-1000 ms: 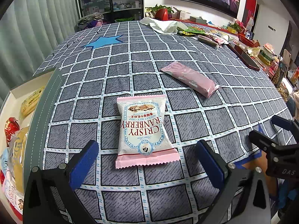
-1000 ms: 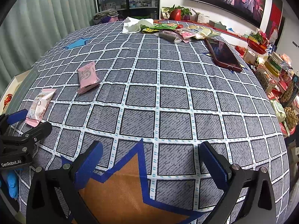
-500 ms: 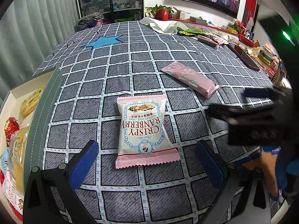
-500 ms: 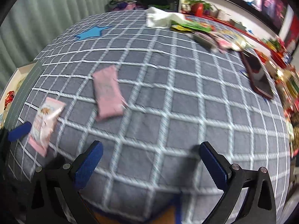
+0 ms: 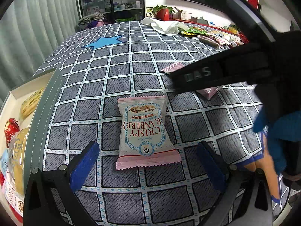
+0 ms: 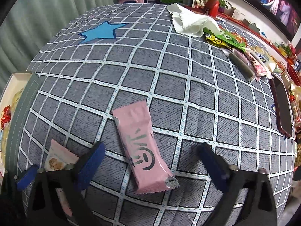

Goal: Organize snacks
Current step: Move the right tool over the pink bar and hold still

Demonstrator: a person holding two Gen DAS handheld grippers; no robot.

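both tools gape: left tool (image 5: 147, 162) straddles the cranberry crisp packet (image 5: 144, 131), right tool (image 6: 152, 162) the pink bar (image 6: 141, 146) beside it; crowded together on the counter (image 6: 188, 75), they risk colliding or nudging packets

Right gripper (image 6: 150, 162) now over pink bar (image 6: 141, 146)

Desk (image 6: 169, 79): bare checked cloth from 10 to 1 o'clock beyond the pink bar (image 6: 142, 146). Obstacles: white cloth (image 6: 190, 21) and snack pile (image 6: 242, 56) at 1 o'clock; phone (image 6: 283, 109) at 3 o'clock; snack tray (image 5: 17, 98) at 9 o'clock.
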